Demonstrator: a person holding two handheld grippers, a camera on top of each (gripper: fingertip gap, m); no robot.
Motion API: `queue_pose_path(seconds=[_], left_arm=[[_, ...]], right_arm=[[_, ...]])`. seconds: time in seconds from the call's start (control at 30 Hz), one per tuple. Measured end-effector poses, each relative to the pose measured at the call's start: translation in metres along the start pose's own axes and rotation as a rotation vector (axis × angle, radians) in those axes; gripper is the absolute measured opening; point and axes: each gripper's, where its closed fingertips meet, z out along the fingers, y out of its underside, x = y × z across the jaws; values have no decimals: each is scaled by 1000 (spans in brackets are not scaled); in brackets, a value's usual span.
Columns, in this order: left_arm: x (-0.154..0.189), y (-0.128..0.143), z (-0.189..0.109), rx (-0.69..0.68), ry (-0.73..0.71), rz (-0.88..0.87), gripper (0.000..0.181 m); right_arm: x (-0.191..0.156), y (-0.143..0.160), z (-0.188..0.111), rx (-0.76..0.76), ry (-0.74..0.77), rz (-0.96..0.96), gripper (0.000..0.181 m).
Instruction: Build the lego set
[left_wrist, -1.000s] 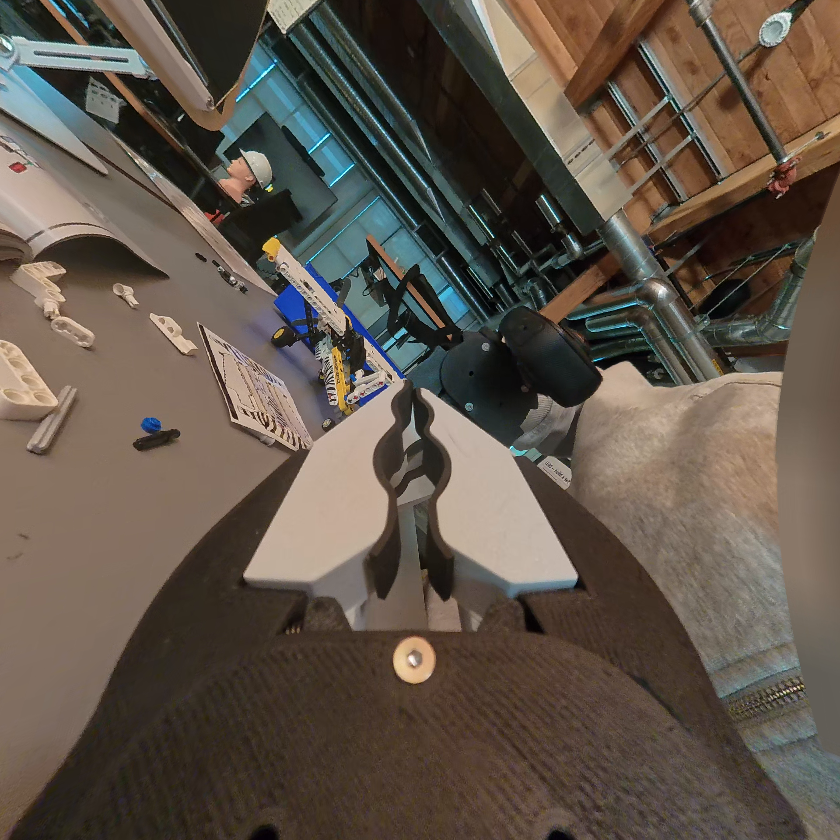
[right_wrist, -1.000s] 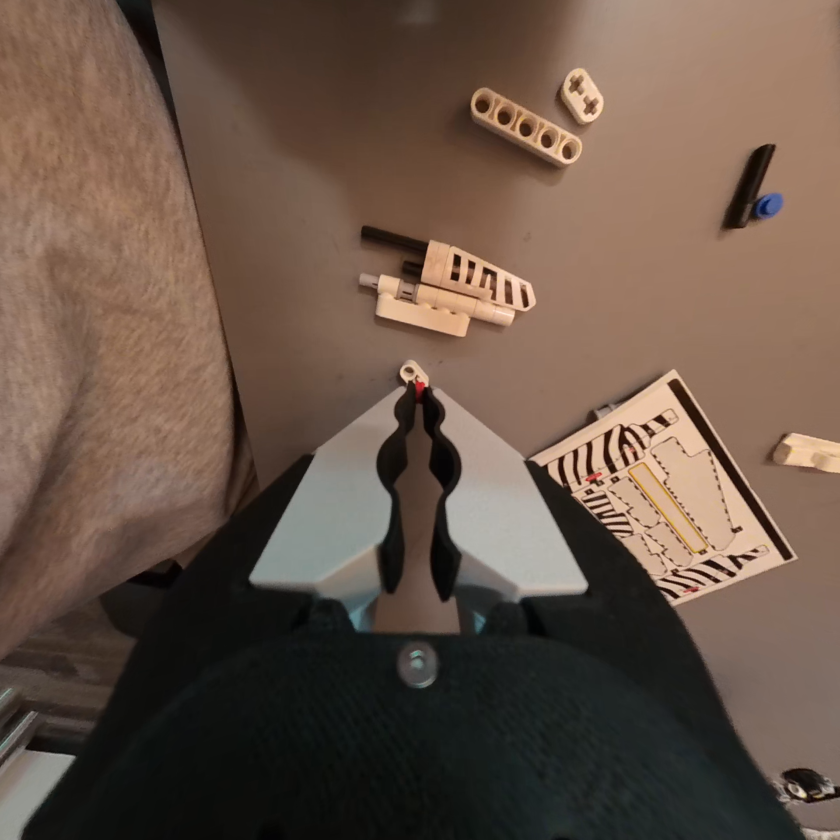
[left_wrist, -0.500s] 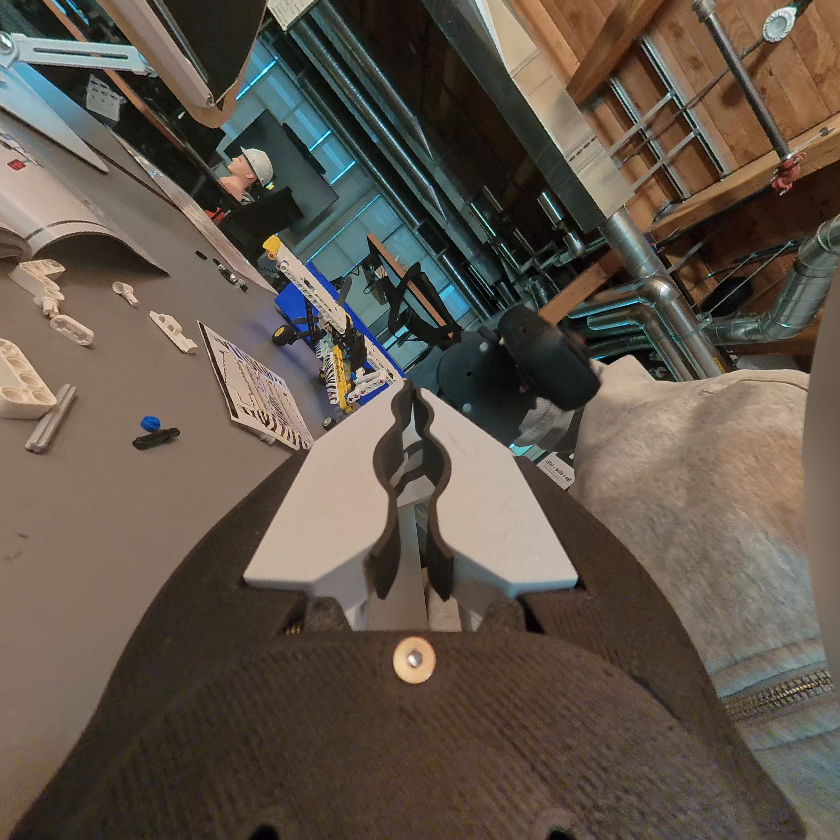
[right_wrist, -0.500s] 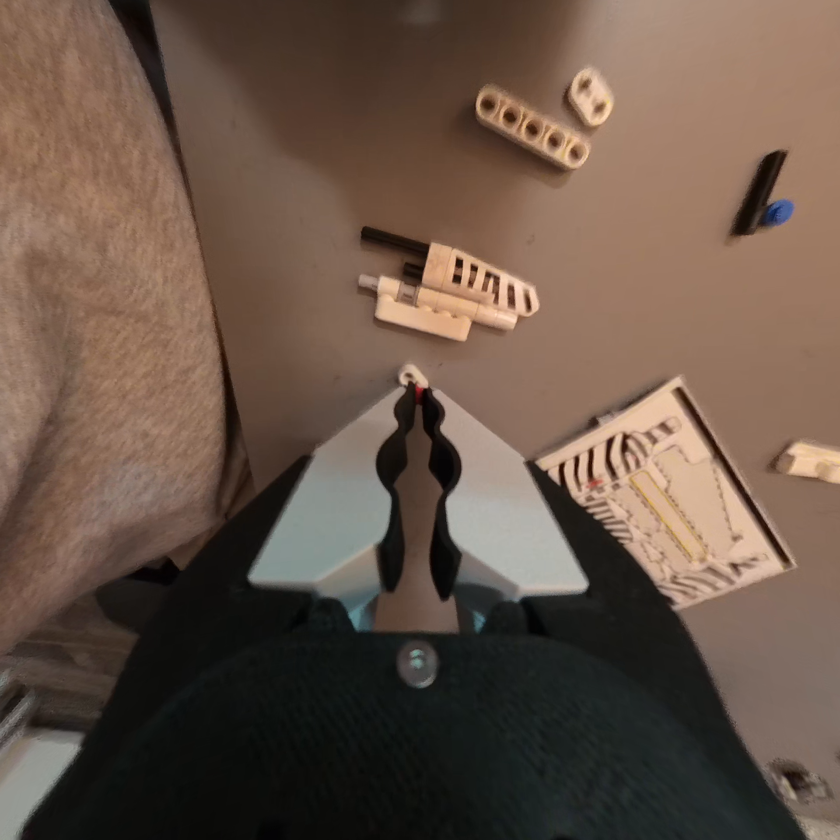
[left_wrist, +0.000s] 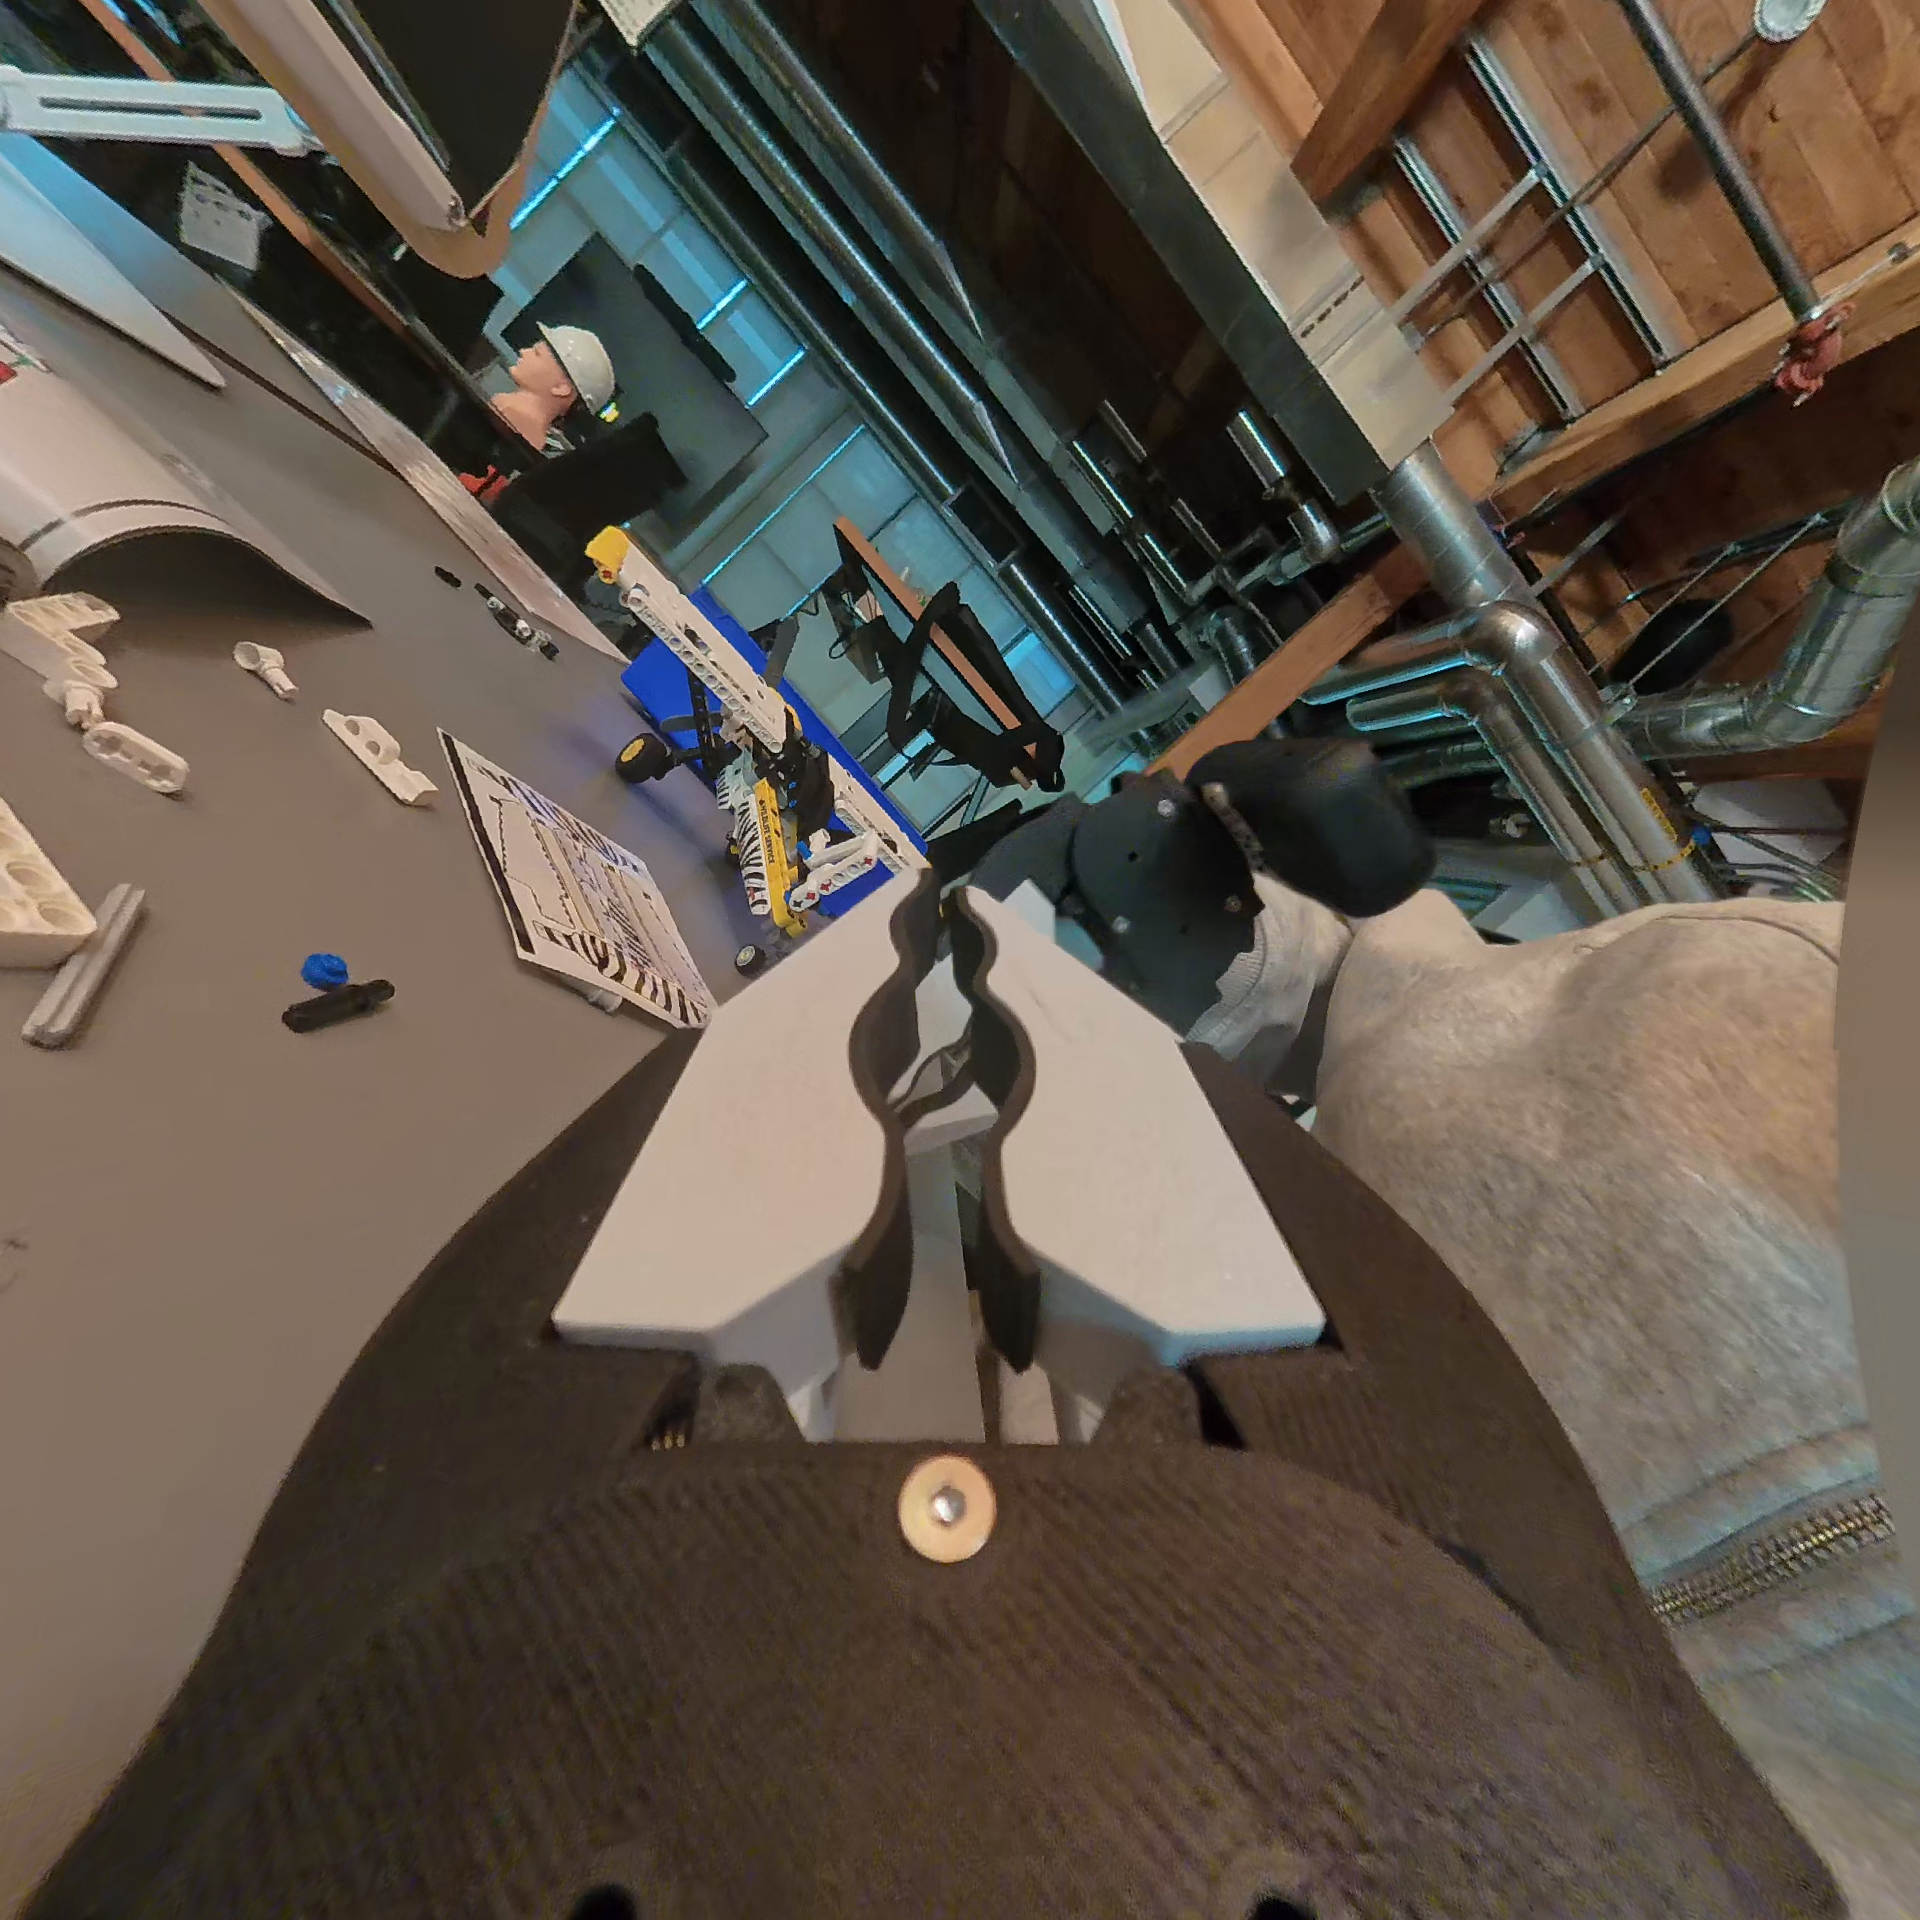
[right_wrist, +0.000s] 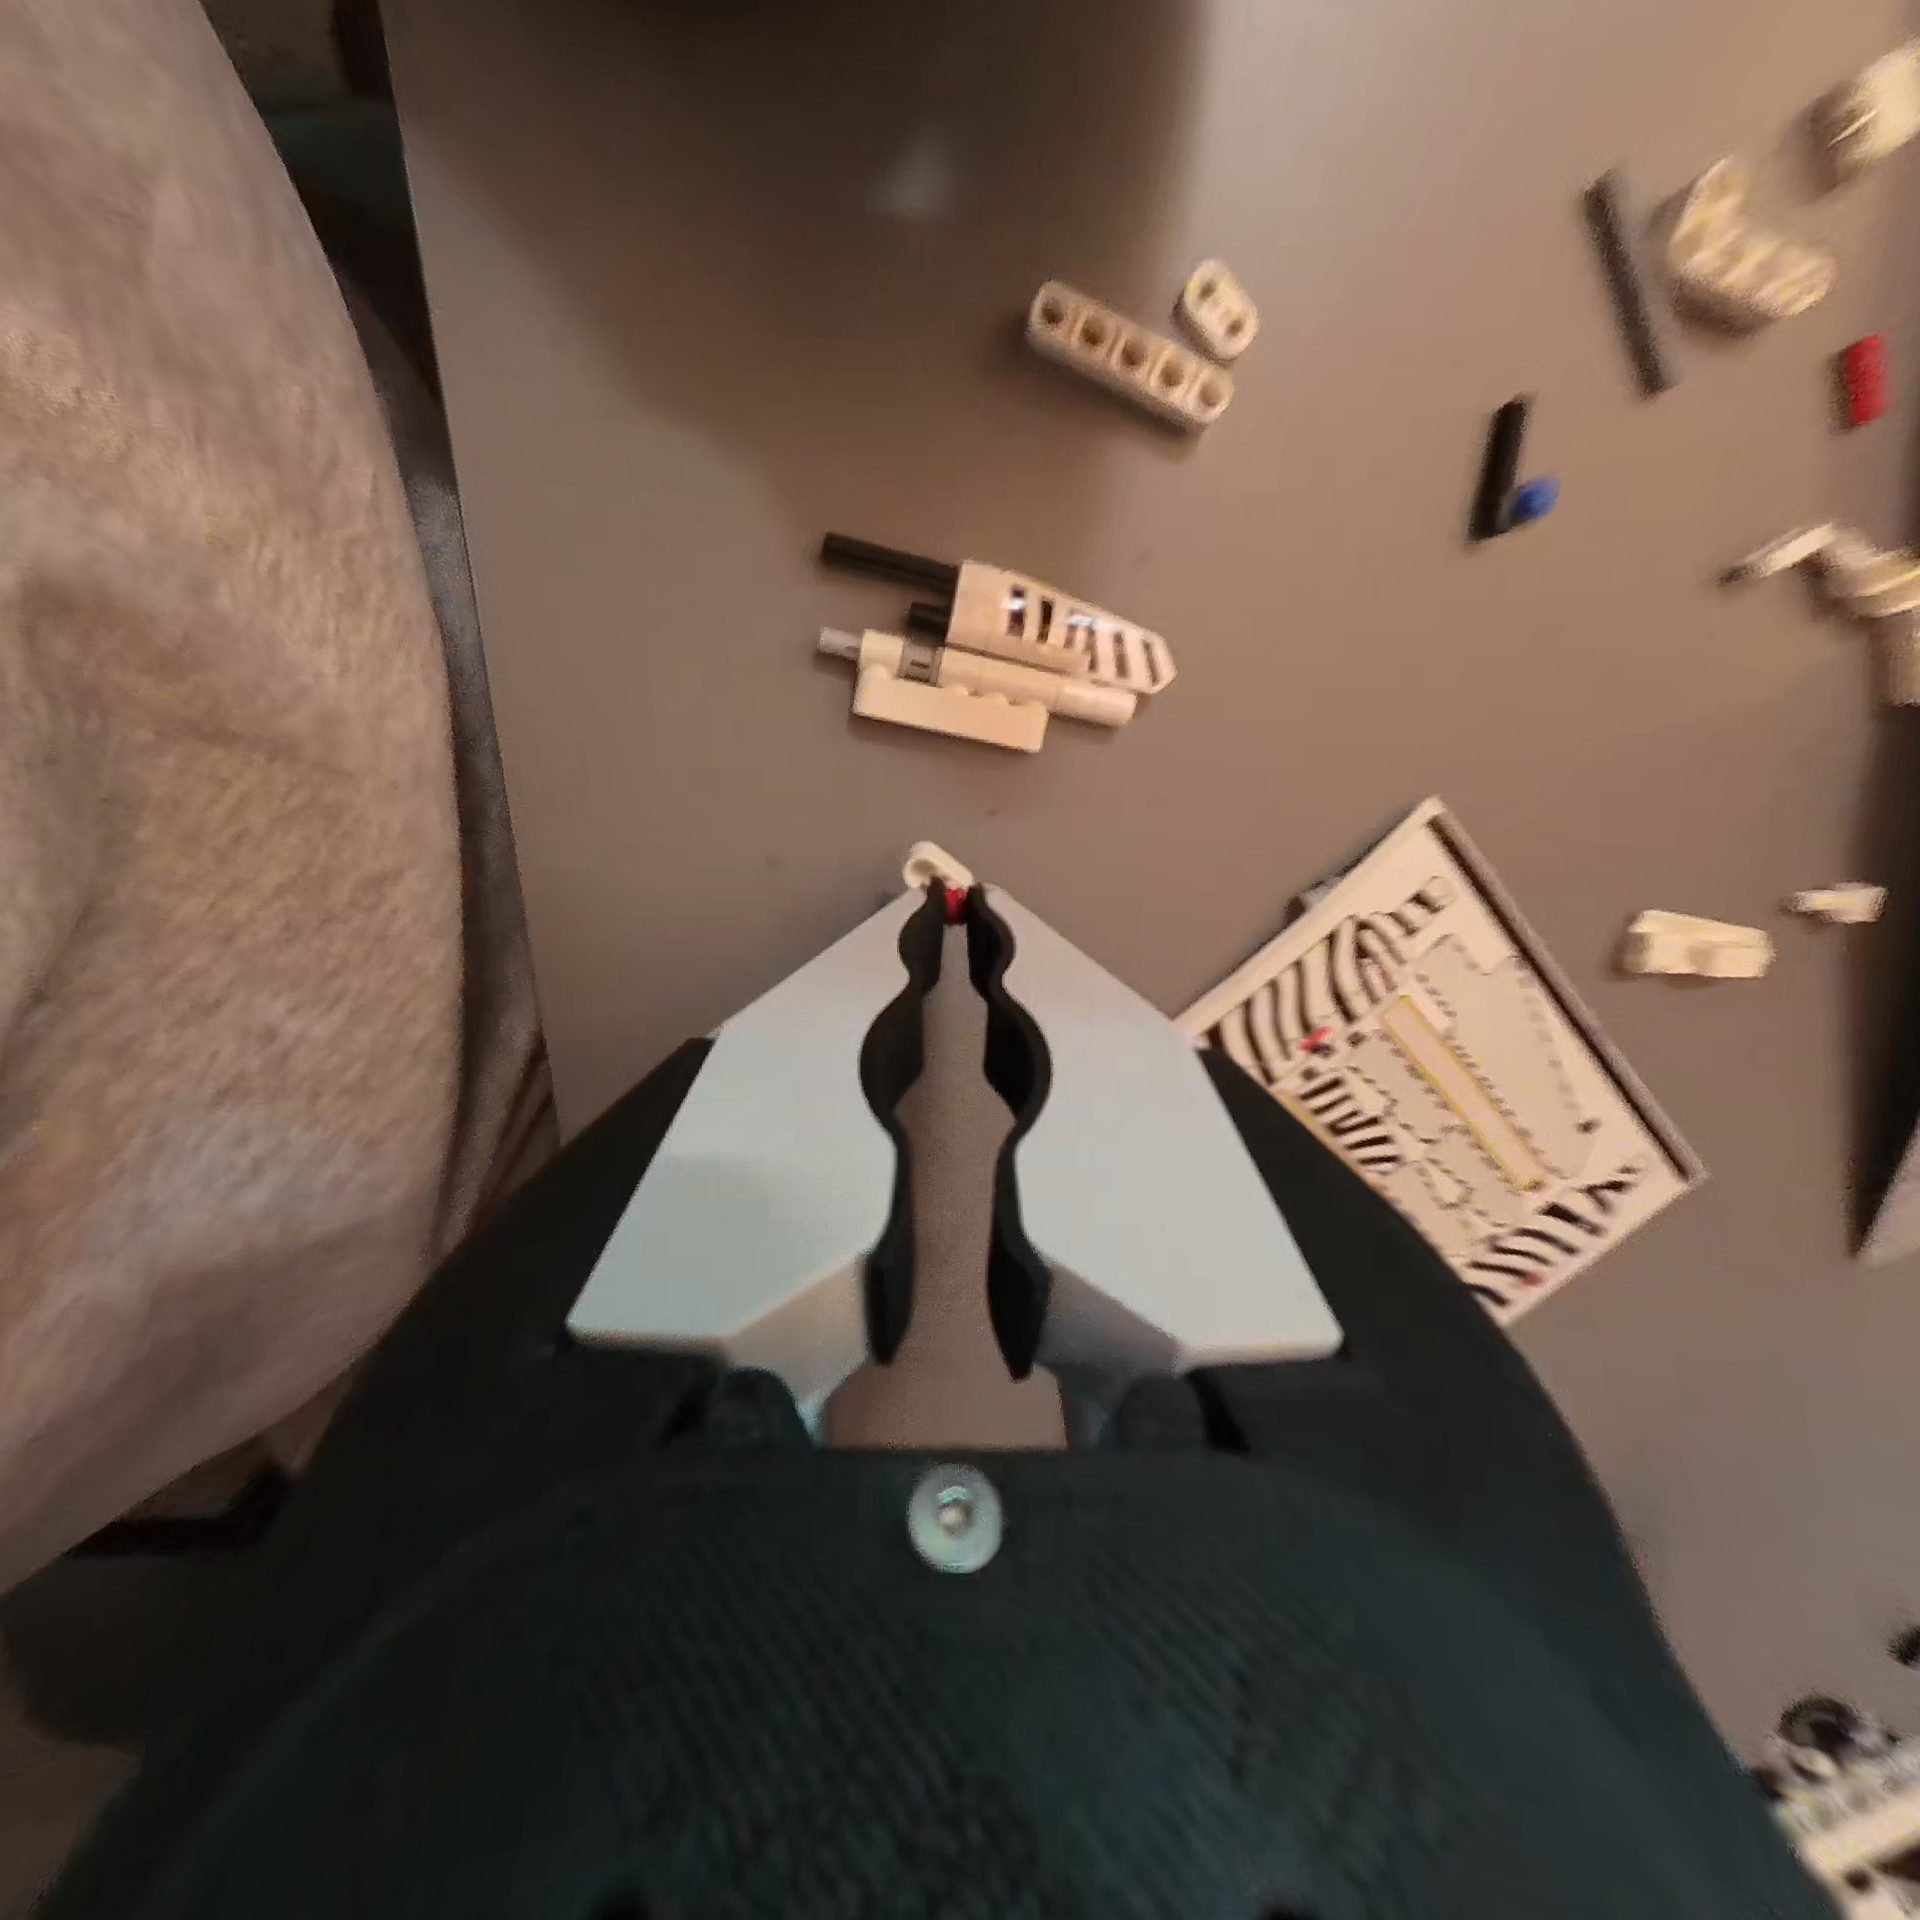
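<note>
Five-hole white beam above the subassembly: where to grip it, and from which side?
Grip the five-hole beam at its middle hole, across the two long flat sides, descending from above with jaws square to its length. It lies flat; the small two-hole link crowds its far end, so stay off that end.

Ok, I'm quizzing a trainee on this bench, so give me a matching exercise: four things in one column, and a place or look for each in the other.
Things:
1. beam
2. sticker sheet
3. blue piece
4. small white piece

Place or look:
A. pinched at the tips of the right gripper
B. beside the black pin
C. printed with zebra stripes
D. five holes, next to the two-hole link

Pairs: 1-D, 2-C, 3-B, 4-A
</note>
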Motion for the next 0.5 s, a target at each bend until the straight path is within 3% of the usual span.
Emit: queue_pose_path(seconds=[0.27,0.37,0.5], left_arm=[[14,23,13,-126,80,16,17],[17,32,17,-175,68,70,21],[18,32,17,-171,57,94,15]], right_arm=[[31,-54,-55,352,496,-141,3],[33,-66,-62,460,561,-55,3],[33,-79,-65,612,622,47,4]])
